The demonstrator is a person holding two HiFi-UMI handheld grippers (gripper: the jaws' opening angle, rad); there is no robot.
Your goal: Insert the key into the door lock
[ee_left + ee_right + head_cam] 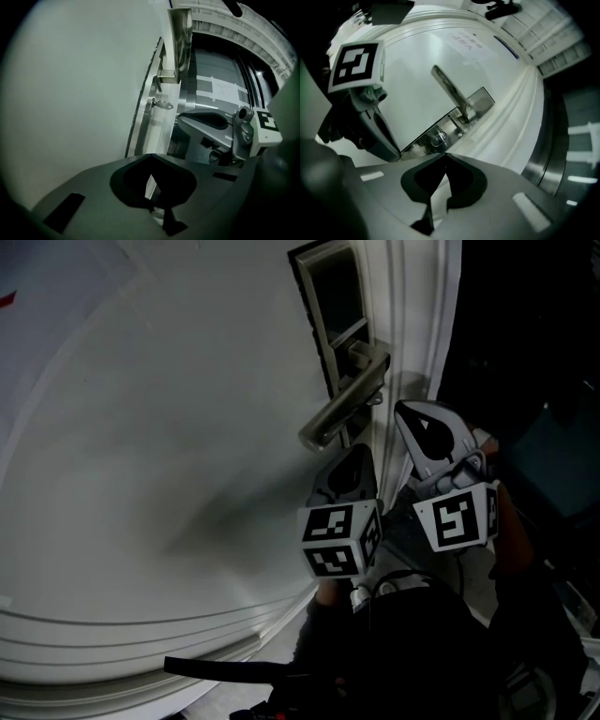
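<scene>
White door (pixel 169 427) and metal handle (pixel 342 409) are shown in the head view, with the left gripper (pixel 356 457) and right gripper (pixel 417 423) held side by side just below the handle, close to the door's edge. In the left gripper view, the key (pixel 162 105) is seen seated in the lock (pixel 152 102) beneath the handle, untouched; the left jaws are closed tip to tip on nothing. In the right gripper view, the right jaws are likewise pressed together and empty, pointed at the plate (pixel 483 100).
</scene>
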